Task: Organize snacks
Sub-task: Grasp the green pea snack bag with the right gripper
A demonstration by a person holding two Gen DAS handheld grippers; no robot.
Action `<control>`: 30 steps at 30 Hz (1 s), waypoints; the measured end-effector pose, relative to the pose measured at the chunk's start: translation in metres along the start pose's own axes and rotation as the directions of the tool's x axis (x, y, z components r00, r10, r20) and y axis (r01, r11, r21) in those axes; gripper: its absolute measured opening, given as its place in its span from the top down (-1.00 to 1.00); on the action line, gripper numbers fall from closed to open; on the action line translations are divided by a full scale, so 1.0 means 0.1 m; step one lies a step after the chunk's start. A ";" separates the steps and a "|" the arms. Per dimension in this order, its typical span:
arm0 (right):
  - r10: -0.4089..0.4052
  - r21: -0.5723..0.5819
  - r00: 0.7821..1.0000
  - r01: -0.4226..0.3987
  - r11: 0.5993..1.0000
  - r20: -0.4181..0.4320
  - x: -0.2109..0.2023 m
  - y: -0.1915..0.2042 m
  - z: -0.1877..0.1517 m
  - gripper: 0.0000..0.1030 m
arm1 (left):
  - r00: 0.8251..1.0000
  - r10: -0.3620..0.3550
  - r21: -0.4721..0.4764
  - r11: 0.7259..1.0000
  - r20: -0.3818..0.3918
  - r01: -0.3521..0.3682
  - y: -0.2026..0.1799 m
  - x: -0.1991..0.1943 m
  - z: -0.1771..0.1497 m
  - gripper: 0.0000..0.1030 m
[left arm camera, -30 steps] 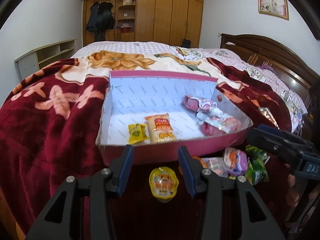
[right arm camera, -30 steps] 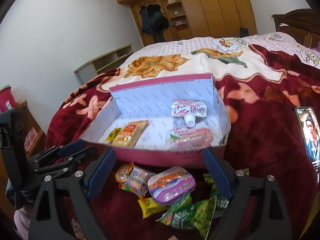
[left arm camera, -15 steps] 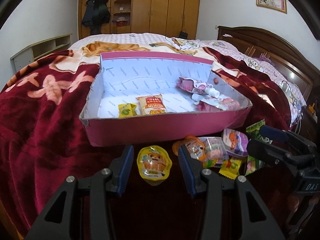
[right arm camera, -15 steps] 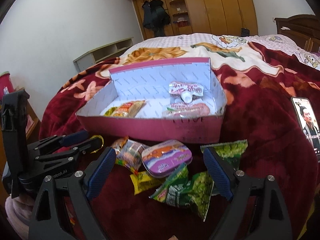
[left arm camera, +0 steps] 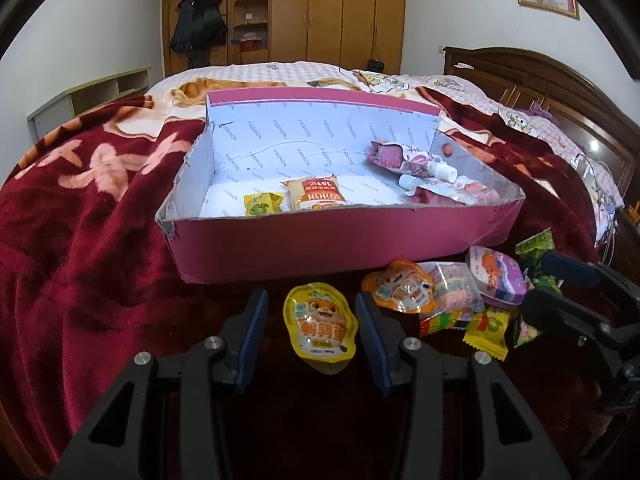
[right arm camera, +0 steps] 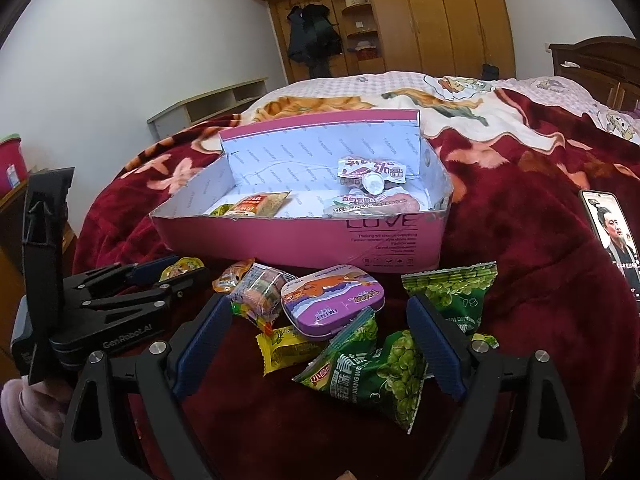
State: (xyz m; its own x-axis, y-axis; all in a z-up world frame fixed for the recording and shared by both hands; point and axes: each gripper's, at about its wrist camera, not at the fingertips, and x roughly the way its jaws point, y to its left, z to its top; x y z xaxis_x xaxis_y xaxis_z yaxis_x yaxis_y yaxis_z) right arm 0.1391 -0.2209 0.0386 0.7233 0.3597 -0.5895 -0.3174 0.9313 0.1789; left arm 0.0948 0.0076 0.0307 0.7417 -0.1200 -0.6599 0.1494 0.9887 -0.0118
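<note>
Showing ahead of the left gripper (left arm camera: 310, 316): a yellow-orange pouch (left arm camera: 320, 327), a pink box (left arm camera: 344, 236), a dark red flowered blanket (left arm camera: 80, 216).

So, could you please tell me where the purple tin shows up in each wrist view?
Left wrist view: the purple tin lies at right, in the snack pile before the pink box.
Right wrist view: the tin lies at centre, between the right gripper's open fingers.
Shared landmark: the pink box.

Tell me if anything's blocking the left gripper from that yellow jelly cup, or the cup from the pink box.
Nothing sits between the open left gripper and the yellow jelly cup; it lies between the fingers. Only the pink box's near wall stands ahead, so the cup must be lifted over.
</note>
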 end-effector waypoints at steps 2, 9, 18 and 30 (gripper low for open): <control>0.003 0.002 1.000 -0.003 1.000 0.002 -0.01 -0.01 0.00 -0.77 | 1.000 0.010 0.008 1.000 0.005 -0.010 -0.02 0.00 -0.01 0.31; -0.011 0.015 1.000 0.011 1.000 0.015 -0.08 -0.09 0.01 -0.77 | 1.000 -0.001 -0.018 1.000 0.024 0.001 0.02 -0.07 -0.02 0.36; -0.078 0.051 0.996 0.076 0.996 0.038 -0.14 -0.31 0.07 -0.77 | 1.000 -0.016 -0.046 0.999 0.016 0.016 0.07 -0.04 -0.04 0.35; -0.097 0.185 0.994 0.104 0.977 -0.045 0.03 -0.68 -0.01 -0.51 | 1.000 -0.016 -0.042 0.999 0.014 0.017 0.06 0.00 -0.07 0.35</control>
State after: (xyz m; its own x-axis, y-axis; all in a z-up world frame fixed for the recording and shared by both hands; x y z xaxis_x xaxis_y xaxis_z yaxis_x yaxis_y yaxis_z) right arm 0.1622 -0.2829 0.0243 0.7221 0.2648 -0.6391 -0.1219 0.9581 0.2594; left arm 0.0910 0.0141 0.0257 0.7479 -0.1371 -0.6495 0.1344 0.9894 -0.0541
